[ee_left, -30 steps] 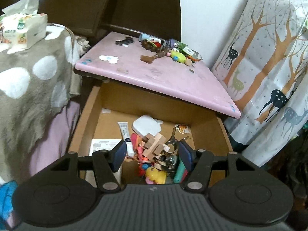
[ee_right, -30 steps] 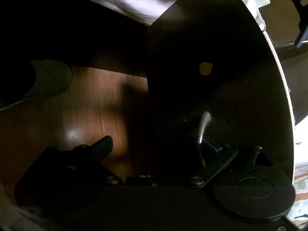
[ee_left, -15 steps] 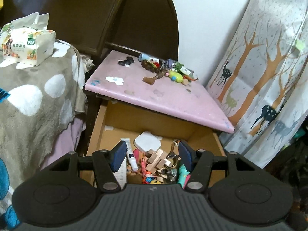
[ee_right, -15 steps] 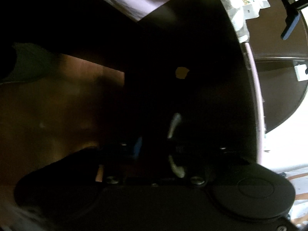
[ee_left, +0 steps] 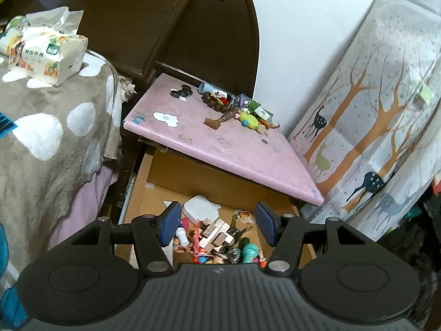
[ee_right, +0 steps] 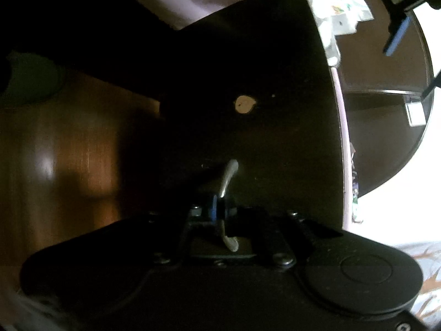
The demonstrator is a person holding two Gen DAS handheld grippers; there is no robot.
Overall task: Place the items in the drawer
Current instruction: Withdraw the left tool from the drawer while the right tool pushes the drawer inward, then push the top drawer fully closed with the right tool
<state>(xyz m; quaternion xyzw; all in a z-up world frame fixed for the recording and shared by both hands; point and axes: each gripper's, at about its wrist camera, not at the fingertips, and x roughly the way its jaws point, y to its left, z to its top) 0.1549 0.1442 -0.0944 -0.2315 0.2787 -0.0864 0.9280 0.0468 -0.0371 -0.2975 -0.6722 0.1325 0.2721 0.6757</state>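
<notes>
The open wooden drawer sits below a pink nightstand top and holds a heap of small items: a white case, wooden blocks, a teal toy. Several small items lie on the pink top. My left gripper is open and empty, raised above the drawer's front. In the dark right wrist view my right gripper is shut on the drawer's silver handle, against the dark drawer front.
A bed with a grey spotted blanket and a tissue pack is to the left. A curtain with trees and deer hangs to the right. A dark headboard stands behind the nightstand. Brown wooden floor shows below the drawer front.
My left gripper has risen and pulled back from the drawer, staying open. My right gripper has closed from open onto the drawer handle.
</notes>
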